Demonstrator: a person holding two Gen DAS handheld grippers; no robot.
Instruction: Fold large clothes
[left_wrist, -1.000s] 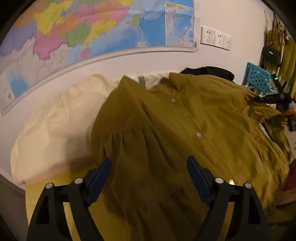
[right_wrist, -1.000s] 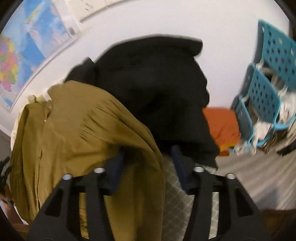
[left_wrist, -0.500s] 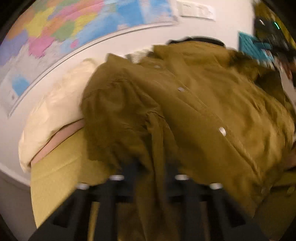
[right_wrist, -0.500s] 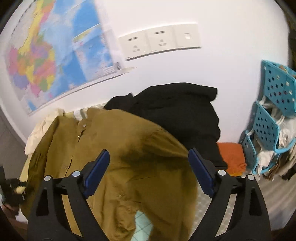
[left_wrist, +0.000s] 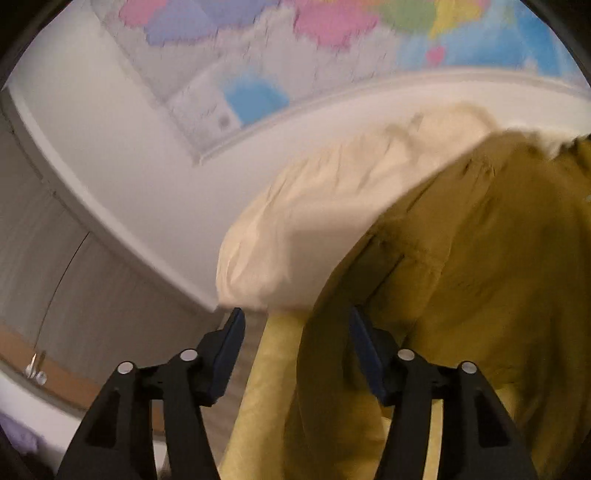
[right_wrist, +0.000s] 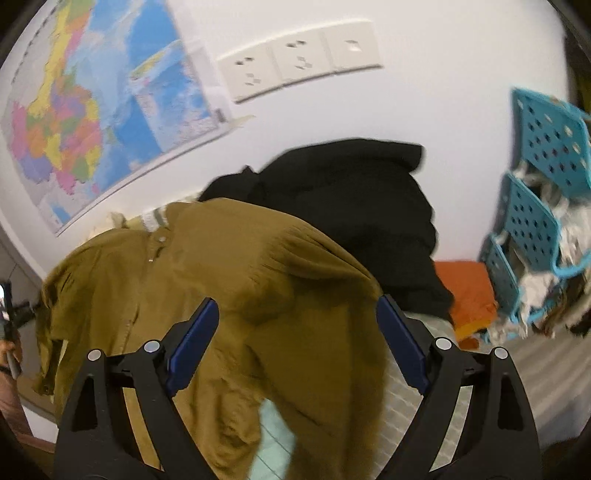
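A large olive-brown button shirt lies spread on the bed, collar towards the wall. My right gripper is open, its blue pads wide apart over the shirt's right shoulder and sleeve. In the left wrist view my left gripper is open too, with a hanging fold of the shirt's other sleeve lying between its fingers. The view is blurred.
A cream garment lies by the wall left of the shirt, a black garment behind it. Blue perforated baskets and an orange cloth stand at the right. A wall map and sockets hang above.
My left gripper was shut on the sleeve half a second ago and has now opened and swung left. My right gripper, closed on the shirt a second ago, stays open and has dropped slightly.
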